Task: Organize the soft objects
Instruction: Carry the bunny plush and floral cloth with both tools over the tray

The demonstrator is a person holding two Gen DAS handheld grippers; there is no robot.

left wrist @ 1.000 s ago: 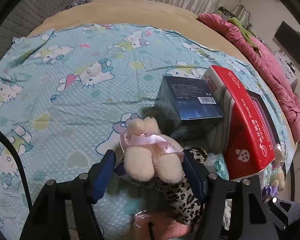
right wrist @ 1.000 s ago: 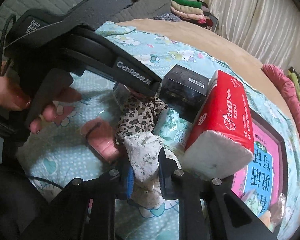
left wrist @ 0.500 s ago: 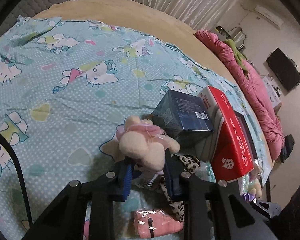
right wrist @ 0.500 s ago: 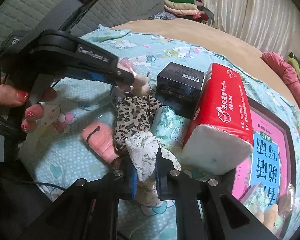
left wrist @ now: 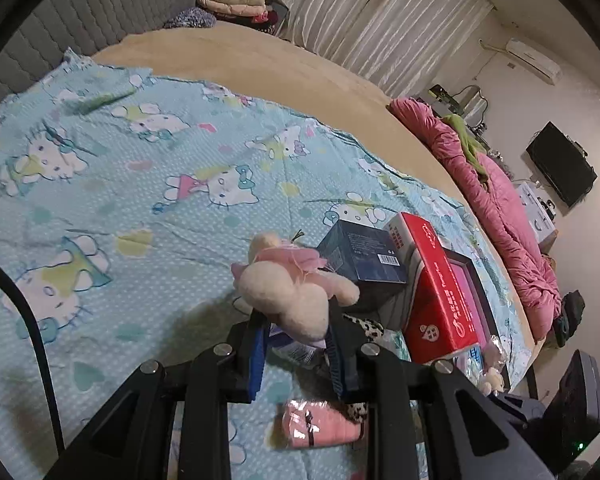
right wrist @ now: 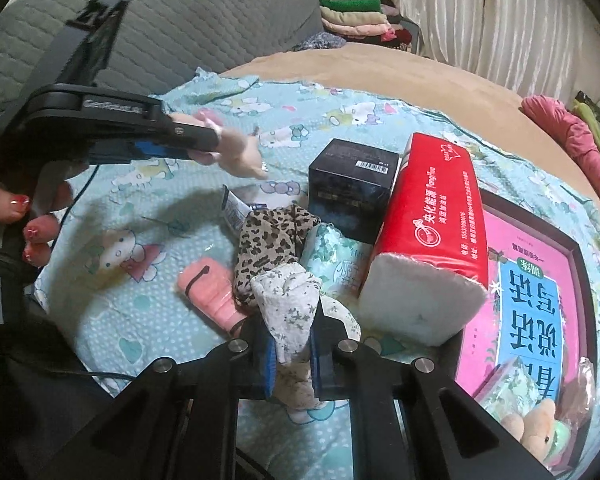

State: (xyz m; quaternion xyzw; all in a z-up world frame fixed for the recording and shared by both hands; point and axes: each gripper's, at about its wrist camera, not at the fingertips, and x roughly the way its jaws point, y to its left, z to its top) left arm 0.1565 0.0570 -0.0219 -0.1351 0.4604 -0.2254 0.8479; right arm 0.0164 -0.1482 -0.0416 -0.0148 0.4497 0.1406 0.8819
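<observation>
Two soft items are in hand, the rest unsorted. We find the left gripper clenched on a cream plush toy, lifted clear above the bedsheet. Toward the sheet's near edge lie a pink roll, leopard cloth and dark box. The right gripper grips a speckled cloth beside the red tissue pack. We judge sorting barely begun; open room lies across the sheet's left and far side.
</observation>
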